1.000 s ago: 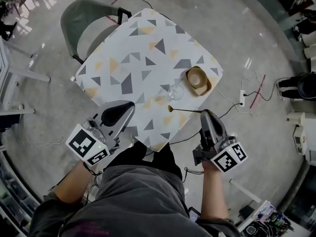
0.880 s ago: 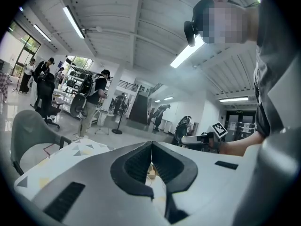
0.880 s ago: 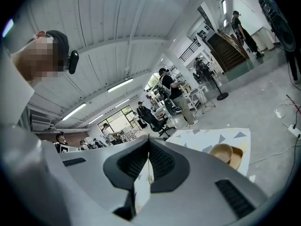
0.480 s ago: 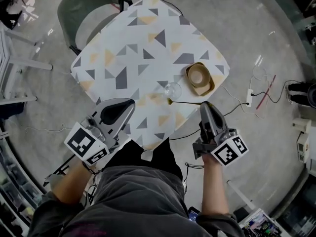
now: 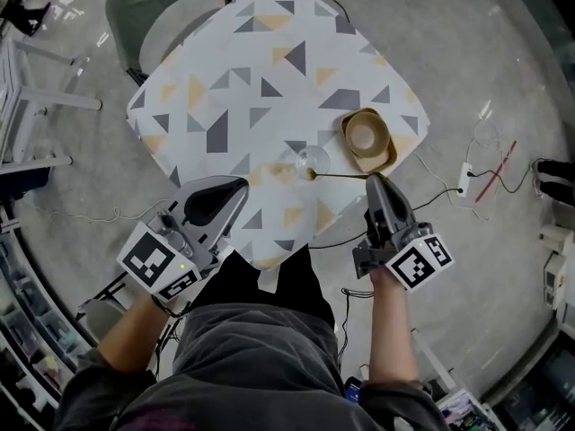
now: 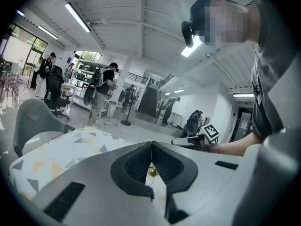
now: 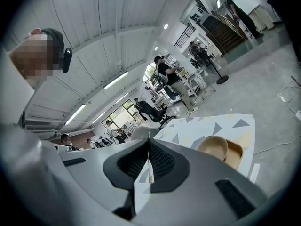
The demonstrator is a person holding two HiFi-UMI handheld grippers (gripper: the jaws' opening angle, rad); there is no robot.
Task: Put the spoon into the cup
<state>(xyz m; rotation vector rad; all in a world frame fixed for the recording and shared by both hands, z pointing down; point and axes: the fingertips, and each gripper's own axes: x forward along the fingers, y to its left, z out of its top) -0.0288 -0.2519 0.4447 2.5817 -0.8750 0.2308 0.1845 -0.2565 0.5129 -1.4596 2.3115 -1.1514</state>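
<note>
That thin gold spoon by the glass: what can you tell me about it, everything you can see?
The spoon is slim and gold-coloured, seemingly metal, with a long thin handle and a small oval bowl. It is held about level over the near corner of the patterned table. The right gripper has its jaws shut on the handle's end. The bowl end is right beside the clear cup, not inside it. Whether it touches the cup or the table cannot be told.

Count on site: one table [image 5: 269, 70], one chair [image 5: 148, 16], one spoon [image 5: 337, 175], one glass cup [image 5: 312, 161], one tan bowl [image 5: 367, 136]. Grippers, two: one left gripper [image 5: 239, 185], one right gripper [image 5: 373, 180].
</note>
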